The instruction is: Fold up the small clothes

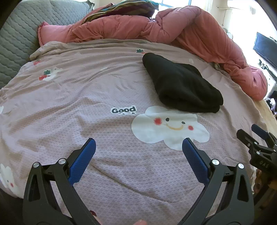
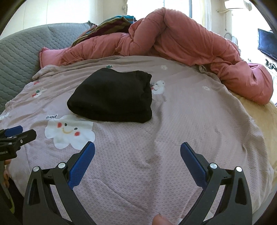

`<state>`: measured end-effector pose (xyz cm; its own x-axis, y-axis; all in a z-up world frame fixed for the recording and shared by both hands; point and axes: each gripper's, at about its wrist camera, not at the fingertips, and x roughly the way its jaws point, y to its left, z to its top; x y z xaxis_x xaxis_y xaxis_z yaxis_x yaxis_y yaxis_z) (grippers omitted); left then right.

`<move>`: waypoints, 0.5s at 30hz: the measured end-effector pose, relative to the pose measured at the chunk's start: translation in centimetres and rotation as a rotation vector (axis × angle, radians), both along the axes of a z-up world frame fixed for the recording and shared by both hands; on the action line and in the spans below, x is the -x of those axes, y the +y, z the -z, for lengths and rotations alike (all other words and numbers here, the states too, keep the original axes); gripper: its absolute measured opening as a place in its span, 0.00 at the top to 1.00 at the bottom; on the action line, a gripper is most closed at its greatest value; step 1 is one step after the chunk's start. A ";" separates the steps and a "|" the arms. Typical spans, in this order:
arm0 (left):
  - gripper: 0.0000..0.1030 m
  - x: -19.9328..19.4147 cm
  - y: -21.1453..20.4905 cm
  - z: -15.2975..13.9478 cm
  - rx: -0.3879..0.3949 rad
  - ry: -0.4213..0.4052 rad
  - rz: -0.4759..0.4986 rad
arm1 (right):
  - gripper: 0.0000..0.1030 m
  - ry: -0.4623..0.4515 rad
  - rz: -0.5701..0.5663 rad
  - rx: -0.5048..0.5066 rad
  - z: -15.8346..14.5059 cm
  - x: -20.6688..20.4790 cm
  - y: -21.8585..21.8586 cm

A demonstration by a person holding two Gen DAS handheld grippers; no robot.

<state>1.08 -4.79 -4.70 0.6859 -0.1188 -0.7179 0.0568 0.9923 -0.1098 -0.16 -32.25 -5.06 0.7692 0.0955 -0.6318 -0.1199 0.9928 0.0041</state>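
Black garment (image 2: pixel 112 97), folded into a thick bundle, lying on the pink sheet (image 2: pixel 164 138), toward the far middle of the bed. Rounded folded edge faces near; looser layered end at the far right of the bundle. Near edge just touching the white cloud print (image 2: pixel 69 133), right beside the "Good" lettering (image 1: pixel 123 110).

Left gripper (image 1: pixel 139 144) spread wide, blue pads well apart, nothing between them, hovering over bare sheet at the near side. Garment well ahead and to the right of it (image 1: pixel 181 84), cloud print (image 1: pixel 169 128) between the two.

Right gripper (image 2: pixel 137 147) likewise wide, empty, low over the sheet at the near side. Garment ahead and to the left of it, apart. Seen from the left wrist, right gripper at the right edge (image 1: pixel 259 148), jaws not readable there. Seen from the right wrist, left gripper at the left edge (image 2: pixel 15 136).

Pink quilt (image 2: pixel 190 43) heaped along the far side, running down to the right. Grey quilted headboard (image 1: pixel 19 34) at far left. Striped fabric (image 1: pixel 121 8) behind the quilt. Dark screen (image 1: pixel 266 46) at far right. Fingertip (image 2: pixel 161 219) at the bottom edge.
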 end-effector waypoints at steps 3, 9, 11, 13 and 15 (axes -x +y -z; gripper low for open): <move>0.09 0.0 0.0 -0.2 -0.001 -0.004 0.003 | 0.05 -0.005 0.004 0.001 -0.2 0.1 -0.1; 0.09 0.1 0.0 -0.5 -0.006 -0.011 0.005 | 0.05 -0.016 0.017 0.005 -0.4 0.3 -0.4; 0.09 0.1 -0.1 -0.5 -0.009 -0.011 0.003 | 0.05 -0.014 0.021 0.003 -0.4 0.3 -0.4; 0.09 0.1 -0.1 -0.6 -0.011 -0.013 0.002 | 0.05 -0.017 0.021 0.004 -0.5 0.4 -0.3; 0.09 0.1 -0.1 -0.6 -0.015 -0.013 0.001 | 0.05 -0.016 0.021 0.006 -0.5 0.4 -0.3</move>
